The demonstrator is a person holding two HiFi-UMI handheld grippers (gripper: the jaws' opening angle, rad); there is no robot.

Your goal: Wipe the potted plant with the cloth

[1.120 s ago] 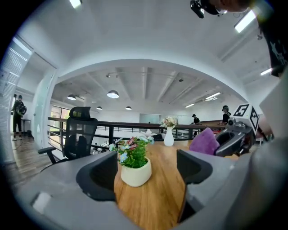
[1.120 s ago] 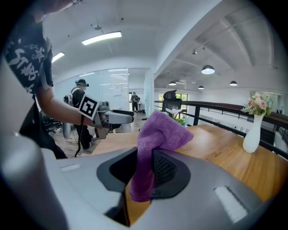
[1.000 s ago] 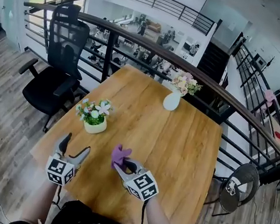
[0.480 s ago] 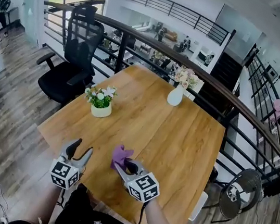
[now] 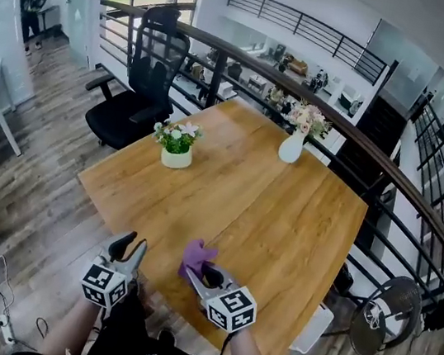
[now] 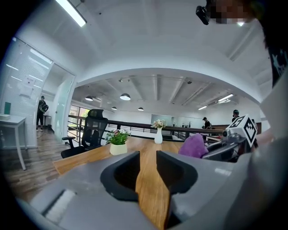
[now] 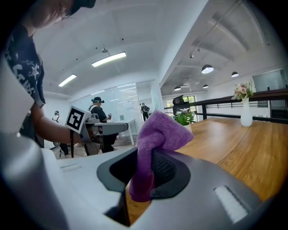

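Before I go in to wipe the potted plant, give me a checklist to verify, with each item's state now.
1. Grip of right gripper on cloth: ok.
2. Nothing in left gripper: ok; jaws have just been closing, narrow gap, empty.
3. Upright potted plant on table: ok.
4. Reach to potted plant: not ok; it stands far across the table.
5. Path past vase: ok; it stands off right.
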